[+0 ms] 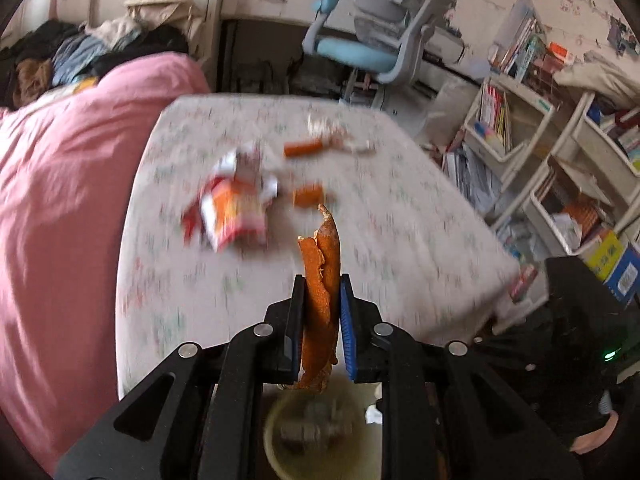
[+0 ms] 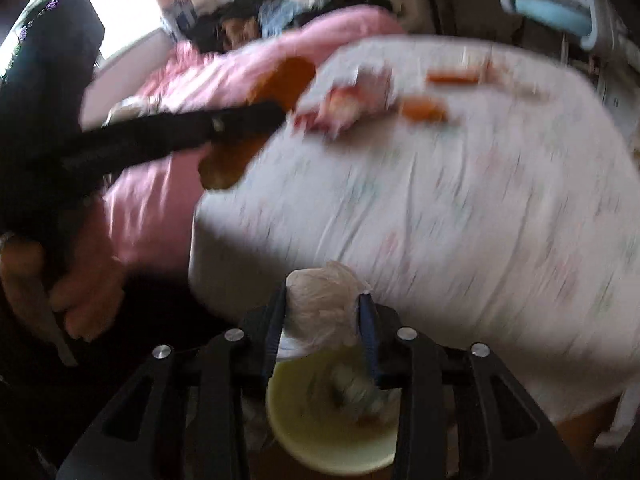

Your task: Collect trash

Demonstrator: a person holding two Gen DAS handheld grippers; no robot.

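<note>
My left gripper [image 1: 323, 280] is shut on a long orange peel [image 1: 325, 264], held upright above a pale yellow bin [image 1: 280, 440] below the table's near edge. My right gripper [image 2: 325, 300] is shut on a crumpled clear plastic bag [image 2: 320, 308] just above the same bin [image 2: 312, 440], which has trash inside. On the white patterned table [image 1: 400, 220] lie a red-and-orange snack wrapper [image 1: 234, 204], two orange pieces [image 1: 308, 196] [image 1: 304, 149] and pale scraps [image 1: 340, 136]. In the right wrist view, my left gripper's arm [image 2: 180, 132] shows at left with the peel [image 2: 228, 160].
A pink blanket [image 1: 60, 200] lies left of the table with a clothes pile [image 1: 100, 48] behind. A blue and grey desk chair [image 1: 376, 32] stands beyond the table. White shelves of books [image 1: 540, 152] stand at right.
</note>
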